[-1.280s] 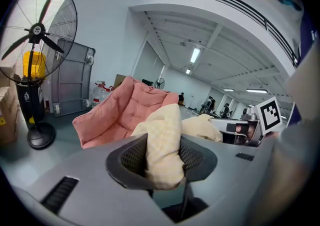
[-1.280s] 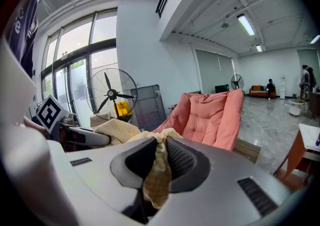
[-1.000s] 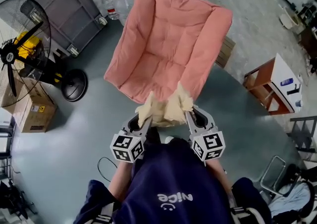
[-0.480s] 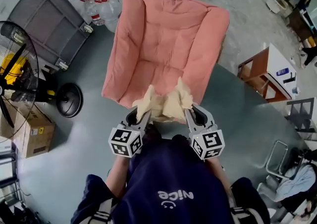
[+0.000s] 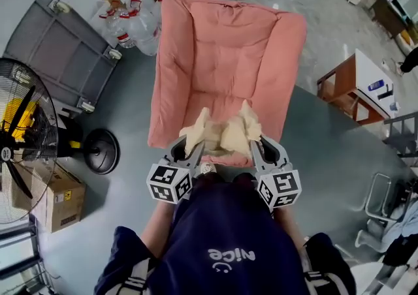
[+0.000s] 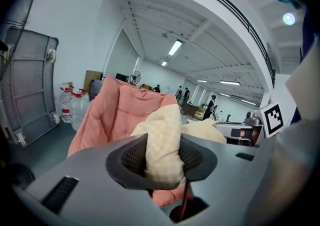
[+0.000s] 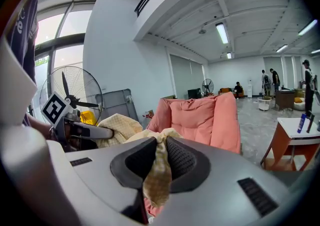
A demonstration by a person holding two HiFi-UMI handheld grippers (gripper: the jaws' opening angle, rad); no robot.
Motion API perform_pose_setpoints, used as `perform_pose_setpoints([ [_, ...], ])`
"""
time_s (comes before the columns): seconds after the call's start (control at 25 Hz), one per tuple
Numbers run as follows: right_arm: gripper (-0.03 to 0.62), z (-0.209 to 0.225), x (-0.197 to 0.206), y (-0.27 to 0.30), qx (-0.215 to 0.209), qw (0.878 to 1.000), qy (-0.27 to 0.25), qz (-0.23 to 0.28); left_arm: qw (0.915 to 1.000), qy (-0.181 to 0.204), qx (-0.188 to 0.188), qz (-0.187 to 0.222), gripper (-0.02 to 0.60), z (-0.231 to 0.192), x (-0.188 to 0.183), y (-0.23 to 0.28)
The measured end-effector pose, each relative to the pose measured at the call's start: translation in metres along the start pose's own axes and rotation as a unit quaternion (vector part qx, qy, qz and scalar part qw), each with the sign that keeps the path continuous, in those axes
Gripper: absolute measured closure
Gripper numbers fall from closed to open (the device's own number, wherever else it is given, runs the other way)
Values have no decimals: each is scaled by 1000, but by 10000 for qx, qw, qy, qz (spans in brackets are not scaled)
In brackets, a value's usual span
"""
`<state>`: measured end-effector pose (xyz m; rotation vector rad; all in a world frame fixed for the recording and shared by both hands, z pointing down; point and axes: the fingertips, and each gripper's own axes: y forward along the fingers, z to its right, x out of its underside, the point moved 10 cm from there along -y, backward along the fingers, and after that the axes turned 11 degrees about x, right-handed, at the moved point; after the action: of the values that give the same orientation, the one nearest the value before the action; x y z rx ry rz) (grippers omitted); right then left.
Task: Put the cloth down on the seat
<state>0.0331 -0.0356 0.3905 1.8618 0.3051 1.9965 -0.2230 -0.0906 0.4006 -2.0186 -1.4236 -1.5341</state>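
Note:
A pale yellow checked cloth (image 5: 222,134) hangs bunched between my two grippers, over the front edge of the pink padded seat (image 5: 222,59). My left gripper (image 5: 194,149) is shut on the cloth's left end (image 6: 162,145). At the cloth's other end (image 7: 157,172) my right gripper (image 5: 253,147) is shut on a thinner fold. In the left gripper view the pink seat (image 6: 112,115) stands straight ahead, with the right gripper's marker cube (image 6: 272,117) to the right. The right gripper view shows the seat (image 7: 200,117) ahead and the left gripper (image 7: 80,130) with its wad of cloth to the left.
A black standing fan (image 5: 26,150) and a cardboard box (image 5: 59,202) are at the left. A grey folded cart (image 5: 59,46) and water bottles (image 5: 134,16) lie beside the seat's left. A white-topped wooden table (image 5: 359,88) stands at the right, people far off.
Both grippers have carried the cloth forward, from just short of the seat's front edge to over it. The seat now sits more squarely ahead in the head view.

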Motion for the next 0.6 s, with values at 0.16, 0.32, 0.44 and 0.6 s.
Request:
perform_pose_setpoints([
  [0.16,513,-9,-10,12,26,10000,-37,58,9999,74,86,29,428,-14,-12,-1],
  [0.32,514,-12,-15,21,138,9999,17,-24,10000,-4,53,77,428,-22,-16,2],
  [0.44,513,-11,-16,31,139,9999,54,-68,9999,-89,-30,127,428,-33,-20,9],
  [0.6,514,-9,-17,44,38,9999,-1,-163,10000,-58,-30,61,428,-44,-24,21],
])
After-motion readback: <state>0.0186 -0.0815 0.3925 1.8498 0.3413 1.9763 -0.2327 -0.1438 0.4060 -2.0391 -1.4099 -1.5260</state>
